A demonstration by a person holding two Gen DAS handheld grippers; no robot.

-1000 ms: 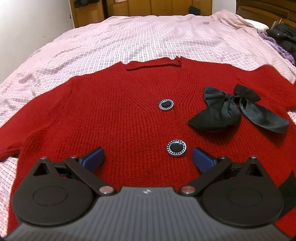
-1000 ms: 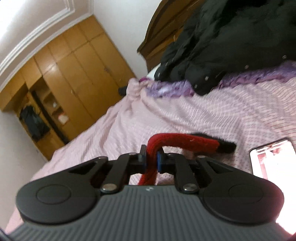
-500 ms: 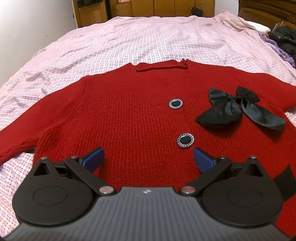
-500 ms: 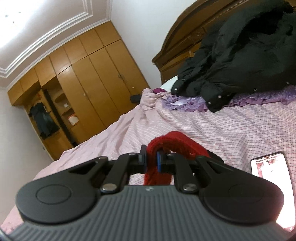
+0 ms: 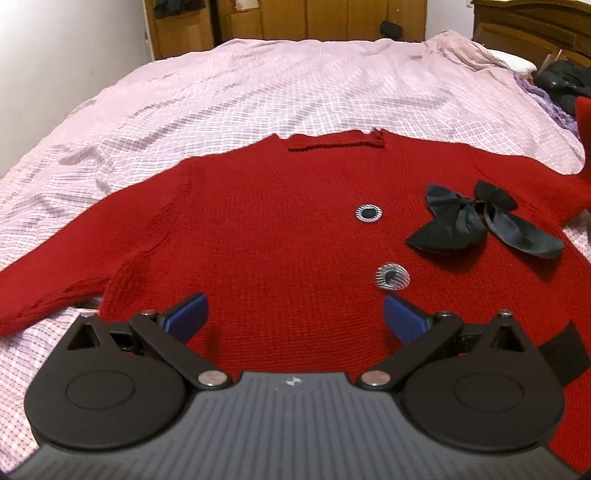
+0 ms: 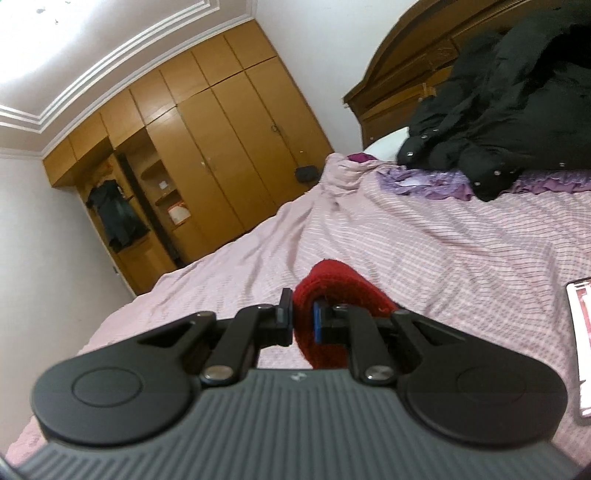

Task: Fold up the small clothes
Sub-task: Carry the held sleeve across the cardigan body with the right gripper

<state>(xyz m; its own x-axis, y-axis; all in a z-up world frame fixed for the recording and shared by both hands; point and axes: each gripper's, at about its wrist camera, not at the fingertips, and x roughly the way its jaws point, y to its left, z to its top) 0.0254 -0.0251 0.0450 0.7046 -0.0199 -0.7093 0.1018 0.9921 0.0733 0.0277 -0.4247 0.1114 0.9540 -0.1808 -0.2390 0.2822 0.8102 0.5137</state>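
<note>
A red knitted cardigan [image 5: 258,236] lies spread flat, front up, on the bed [image 5: 258,85], which is covered by a pink checked sheet. Its neckline points toward the wooden wardrobe [image 5: 295,18] at the far side of the bed. Two round black-and-silver buttons [image 5: 368,213] run down the cardigan's middle, and a black ribbon bow [image 5: 476,225] lies on the knit just beside them, on the side toward the headboard.

The left gripper [image 5: 293,317] hangs over the cardigan's lower hem, tilted steeply down at the cloth. Its jaws stand wide apart with nothing between them, the blue pads [image 5: 186,315] clear of the knit.

The right gripper [image 6: 303,321] is held close to level, rolled a little to one side, looking across the bed toward the wardrobe. Its jaws are closed on a thick fold of the cardigan's red sleeve [image 6: 332,291], which bulges up and over the fingers, lifted off the sheet. In the left view this raised red cloth shows at the cardigan's edge nearest the headboard.

A black coat [image 6: 509,110] is heaped against the headboard [image 6: 399,74] on purple frilled fabric. A phone [image 6: 581,343] with a lit screen lies on the sheet beside the right gripper.
</note>
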